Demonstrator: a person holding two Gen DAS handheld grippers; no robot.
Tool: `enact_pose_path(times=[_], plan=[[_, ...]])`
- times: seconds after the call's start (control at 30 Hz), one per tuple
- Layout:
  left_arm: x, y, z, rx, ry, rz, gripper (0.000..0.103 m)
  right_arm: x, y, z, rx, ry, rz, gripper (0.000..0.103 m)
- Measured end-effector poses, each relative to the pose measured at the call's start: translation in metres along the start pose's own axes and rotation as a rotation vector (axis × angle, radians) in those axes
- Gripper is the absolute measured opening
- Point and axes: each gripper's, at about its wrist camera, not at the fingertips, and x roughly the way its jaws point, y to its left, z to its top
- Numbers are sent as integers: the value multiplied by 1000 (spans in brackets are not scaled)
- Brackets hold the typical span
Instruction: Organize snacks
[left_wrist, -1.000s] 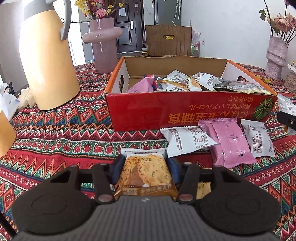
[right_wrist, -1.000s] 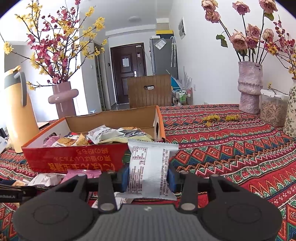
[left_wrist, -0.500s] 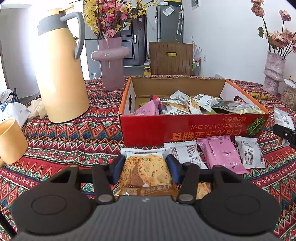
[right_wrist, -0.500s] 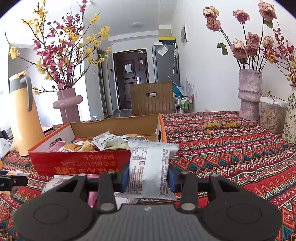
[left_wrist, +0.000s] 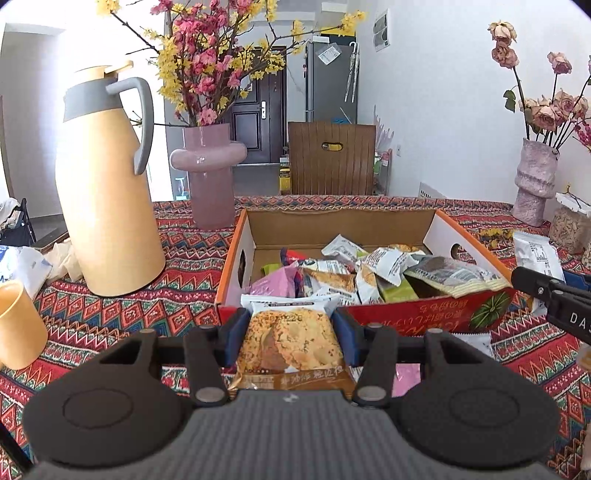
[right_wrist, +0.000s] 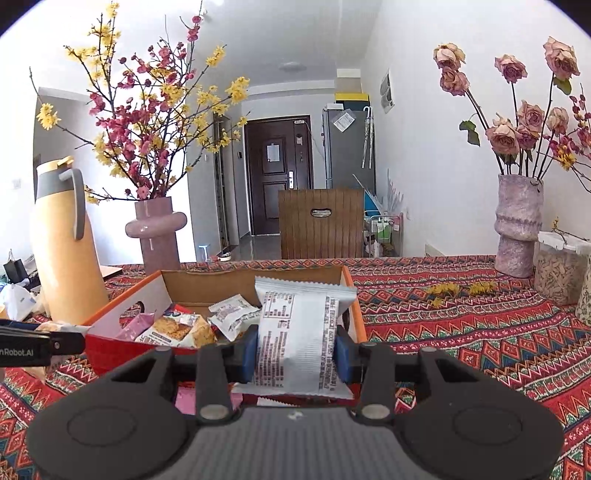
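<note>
One cardboard box holding a heap of snack packets, too jumbled to count. Two grippers, each holding one packet. Two vases of flowers, one yellow jug, one cup, one wooden chair.

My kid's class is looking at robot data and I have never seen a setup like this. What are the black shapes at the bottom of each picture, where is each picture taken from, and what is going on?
There is no robot here. A person holds a two-finger gripper tool in each hand, and each tool carries a wide-angle camera looking forward along its fingers. The black shapes are the tool's own body.

One picture is from the left tool, the other from the right. The left gripper is closed on a brown cake packet. The right gripper is closed on a white snack packet.

Ahead stands an open red cardboard box already holding many snack packets, on a table with a patterned red tablecloth. A yellow jug and a pink vase stand to the left of the box.
</note>
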Motion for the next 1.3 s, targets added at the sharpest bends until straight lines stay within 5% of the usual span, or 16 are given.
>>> enact_pose_path(times=[0.5, 0.83, 0.9, 0.93, 0.97, 1.03, 1.1, 1.3], plan=[[59, -15, 48, -34, -51, 41, 51, 81, 29, 35, -58, 38, 3, 40], [98, -14, 33, -44, -45, 72, 52, 117, 24, 18, -18, 100, -11, 40], [98, -13, 32, -49, -50, 71, 61, 118, 25, 17, -22, 102, -10, 41], [97, -11, 32, -58, -49, 65, 69, 117, 25, 16, -23, 103, -10, 47], [96, -9, 31, -71, -53, 63, 88, 117, 24, 16, -22, 104, -13, 54], [91, -6, 31, -84, -78, 67, 98, 114, 23, 14, -10, 98, -30, 91], [89, -5, 31, -93, -86, 69, 103, 109, 22, 14, -4, 72, -44, 100], [87, -6, 35, -98, -81, 95, 103, 101, 18, 19, 9, 41, -75, 102]])
